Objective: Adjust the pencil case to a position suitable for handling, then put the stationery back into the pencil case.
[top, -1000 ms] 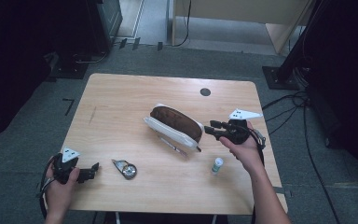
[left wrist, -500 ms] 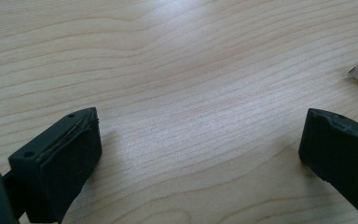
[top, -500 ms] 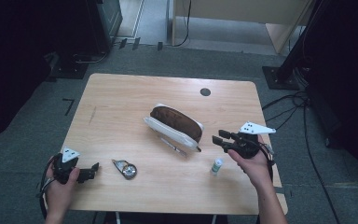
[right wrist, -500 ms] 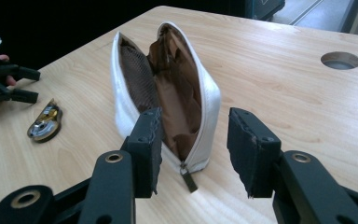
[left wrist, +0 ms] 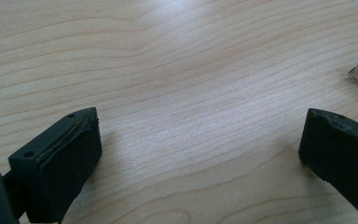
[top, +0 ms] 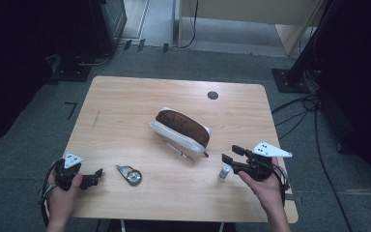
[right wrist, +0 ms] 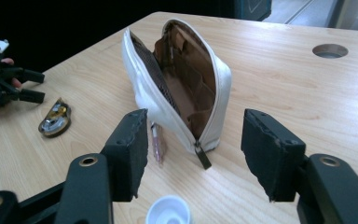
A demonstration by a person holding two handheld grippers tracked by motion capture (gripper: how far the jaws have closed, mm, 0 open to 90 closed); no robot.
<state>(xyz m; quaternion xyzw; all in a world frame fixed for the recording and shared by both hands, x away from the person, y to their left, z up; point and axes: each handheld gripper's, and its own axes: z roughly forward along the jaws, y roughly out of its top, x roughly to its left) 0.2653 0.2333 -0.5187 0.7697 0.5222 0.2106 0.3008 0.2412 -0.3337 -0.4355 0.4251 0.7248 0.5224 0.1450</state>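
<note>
White-capped and small, the bottle (top: 225, 171) stands upright on the table (top: 125, 116), right at the spread, empty jaws of the right gripper (top: 229, 154), near the open pouch (top: 181, 129). It looks light, rigid and tippy; grip its body low. Left gripper (top: 98, 175) rests released. No readable label

Near my table's (top: 125, 111) front edge lies a small round metal trinket (top: 130, 174). A dark round hole (top: 212, 95) sits by the far edge, toward the right corner.
</note>
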